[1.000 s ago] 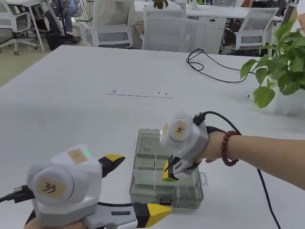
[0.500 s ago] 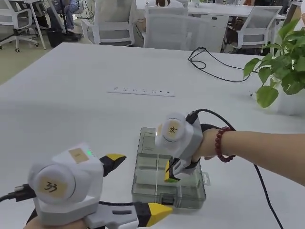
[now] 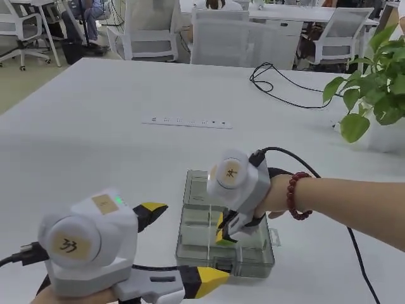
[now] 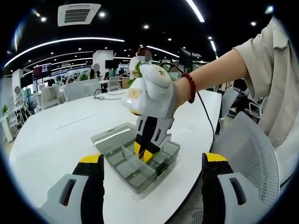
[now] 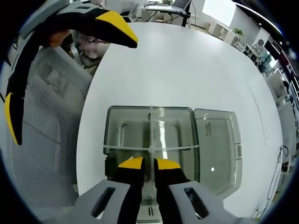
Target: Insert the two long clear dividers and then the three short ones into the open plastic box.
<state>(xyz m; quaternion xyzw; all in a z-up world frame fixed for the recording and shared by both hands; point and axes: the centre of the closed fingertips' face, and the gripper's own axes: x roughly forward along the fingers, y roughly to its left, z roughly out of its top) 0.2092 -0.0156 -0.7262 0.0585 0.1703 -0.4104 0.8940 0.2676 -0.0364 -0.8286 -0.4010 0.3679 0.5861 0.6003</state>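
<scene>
As box [image 3: 185, 218] stands now: part-filled; at least two clear dividers [image 5: 151, 126] seated, crossing each other. Exact count unclear, plastic too see-thru.
Left to do: prob. more short ones, judging by the wide undivided space.
Box look: smoky clear, lid [image 3: 197, 182] lying open behind it, on white tabletop [image 3: 95, 126].
Right gripper [image 3: 223, 235]: down inside box, jaws nearly together; can't tell if pinching a divider.
Left gripper [image 3: 188, 242]: near box, person's side; jaws wide apart, empty.

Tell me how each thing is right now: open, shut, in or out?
plastic box: open.
lid: folded back flat.
left claw: wide open, holding nothing.
right claw: pinched on the clear divider, tips down in the box.
clear divider: standing in the box.
crossing divider: seated across it.
</scene>
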